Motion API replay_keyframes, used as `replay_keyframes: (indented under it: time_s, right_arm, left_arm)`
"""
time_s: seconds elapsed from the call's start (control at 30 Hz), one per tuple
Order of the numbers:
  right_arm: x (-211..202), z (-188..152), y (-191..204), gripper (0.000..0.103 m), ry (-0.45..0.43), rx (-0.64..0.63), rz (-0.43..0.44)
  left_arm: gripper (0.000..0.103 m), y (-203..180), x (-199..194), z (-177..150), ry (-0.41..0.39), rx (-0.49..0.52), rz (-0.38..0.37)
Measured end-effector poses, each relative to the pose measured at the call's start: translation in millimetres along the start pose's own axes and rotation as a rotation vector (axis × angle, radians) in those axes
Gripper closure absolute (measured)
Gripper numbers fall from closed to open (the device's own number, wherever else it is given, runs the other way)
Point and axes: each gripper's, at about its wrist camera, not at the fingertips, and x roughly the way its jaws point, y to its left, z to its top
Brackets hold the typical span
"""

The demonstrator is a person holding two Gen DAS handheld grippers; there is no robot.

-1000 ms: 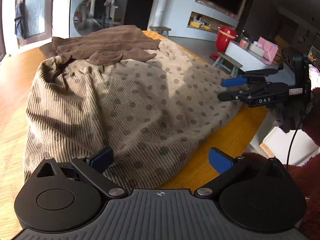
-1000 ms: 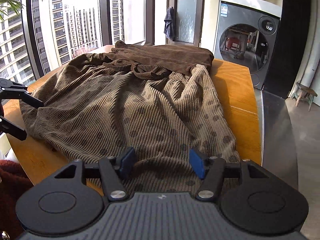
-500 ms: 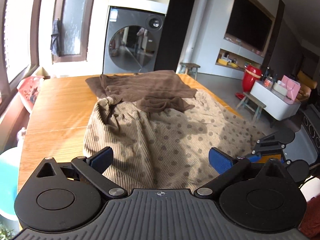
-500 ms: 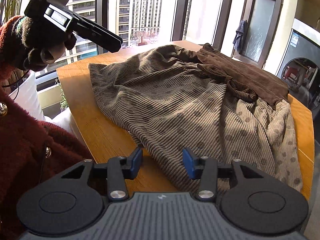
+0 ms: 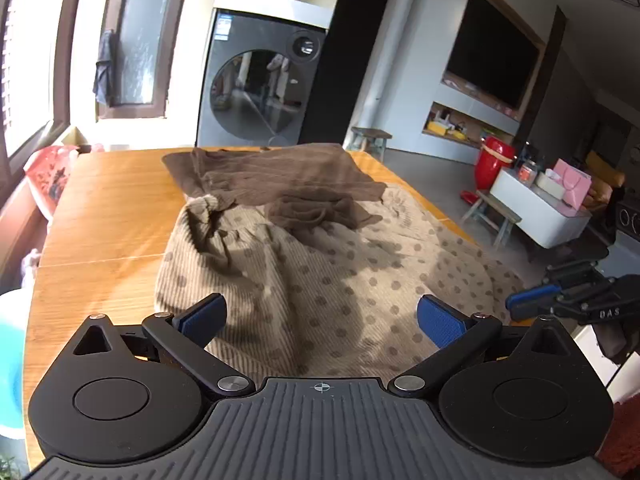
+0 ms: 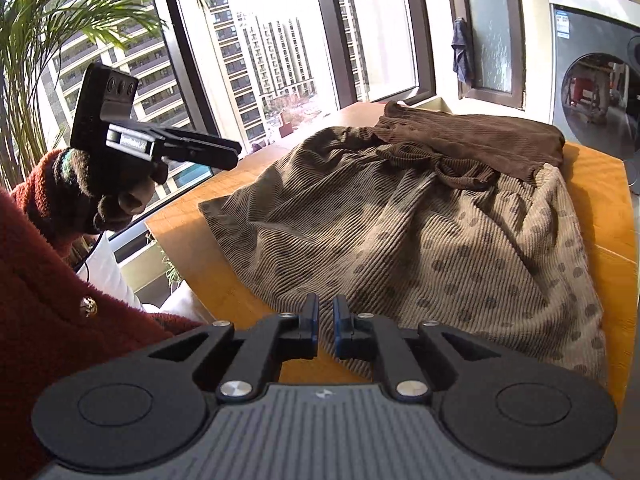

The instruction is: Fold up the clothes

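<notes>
Up front in the left wrist view, the left gripper (image 5: 320, 318) hangs over the near part of a tan corduroy dress (image 5: 320, 280) with dark dots, its 2 blue pads (image 5: 204, 316) spread wide and nothing pinched between them. The dress lies crumpled across a wooden table (image 5: 108, 216); its darker brown top part (image 5: 276, 176) is bunched at the far end, toward a washing machine (image 5: 260, 92) against the back wall. At the right edge the right gripper (image 5: 532, 300) shows from the side, beyond the table's near right corner, apart from the cloth. A red pot (image 5: 494, 162) and a white bench (image 5: 536, 212) with a pink bag (image 5: 572, 186) stand farther right in the room.

From the right wrist view, the right gripper (image 6: 326, 330) points down at the near hem of the dress (image 6: 420, 232), its jaws closing to a thin gap with only air between the pads; the hem lies below and just past the tips. The table (image 6: 600, 184) shows bare wood along the right and near left edges. At upper left a gloved hand (image 6: 100, 184) with a red fleece sleeve (image 6: 48, 300) raises the left gripper (image 6: 236, 154) above the table's left edge, clear of the fabric, before tall windows and a palm (image 6: 48, 12).
</notes>
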Motion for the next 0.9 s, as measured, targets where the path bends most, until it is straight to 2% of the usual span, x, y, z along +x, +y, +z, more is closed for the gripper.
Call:
replay_keyframes:
  time_s: [0.07, 0.13, 0.2, 0.33, 0.37, 0.4, 0.47, 0.6, 0.73, 0.8, 0.87, 0.9]
  right_arm:
    - [-7, 8, -16, 0.084, -0.064, 0.041, -0.08]
    - [-8, 13, -32, 0.067, -0.1, 0.065, -0.158]
    - [0, 9, -46, 0.063, -0.078, 0.078, -0.213]
    - [21, -18, -71, 0.062, 0.057, 0.098, -0.303]
    - [18, -23, -73, 0.061, 0.058, 0.095, -0.299]
    - [15, -25, -76, 0.054, 0.058, 0.097, -0.297]
    - [10, -16, -83, 0.052, 0.054, 0.12, -0.296]
    - [13, 34, -99, 0.052, -0.037, 0.137, -0.265]
    - [60, 101, -117, 0.052, -0.105, 0.138, -0.208]
    - [90, 132, -125, 0.052, -0.123, 0.128, -0.192]
    - [126, 152, -132, 0.052, -0.123, 0.131, -0.208]
    - [140, 155, -139, 0.052, -0.121, 0.145, -0.212]
  left_arm:
    - [0.0, -8, 13, -2, 0.028, 0.018, -0.033]
    - [0.0, -12, 27, -6, 0.068, 0.033, -0.043]
    - [0.0, -13, 40, -13, 0.12, 0.044, -0.037]
    - [0.0, -1, 54, -23, 0.209, 0.047, -0.022]
    - [0.0, 5, 55, -20, 0.226, 0.04, -0.028]
    - [0.0, 12, 57, -16, 0.242, 0.033, -0.035]
    - [0.0, 23, 59, 5, 0.219, 0.01, -0.056]
    - [0.0, 41, 70, 68, 0.056, -0.033, -0.048]
    - [0.0, 57, 114, 121, -0.069, -0.049, -0.005]
    - [0.005, 70, 143, 135, -0.059, -0.109, 0.015]
    - [0.024, 86, 168, 136, 0.007, -0.17, 0.043]
    - [0.026, 94, 180, 136, 0.043, -0.201, 0.058]
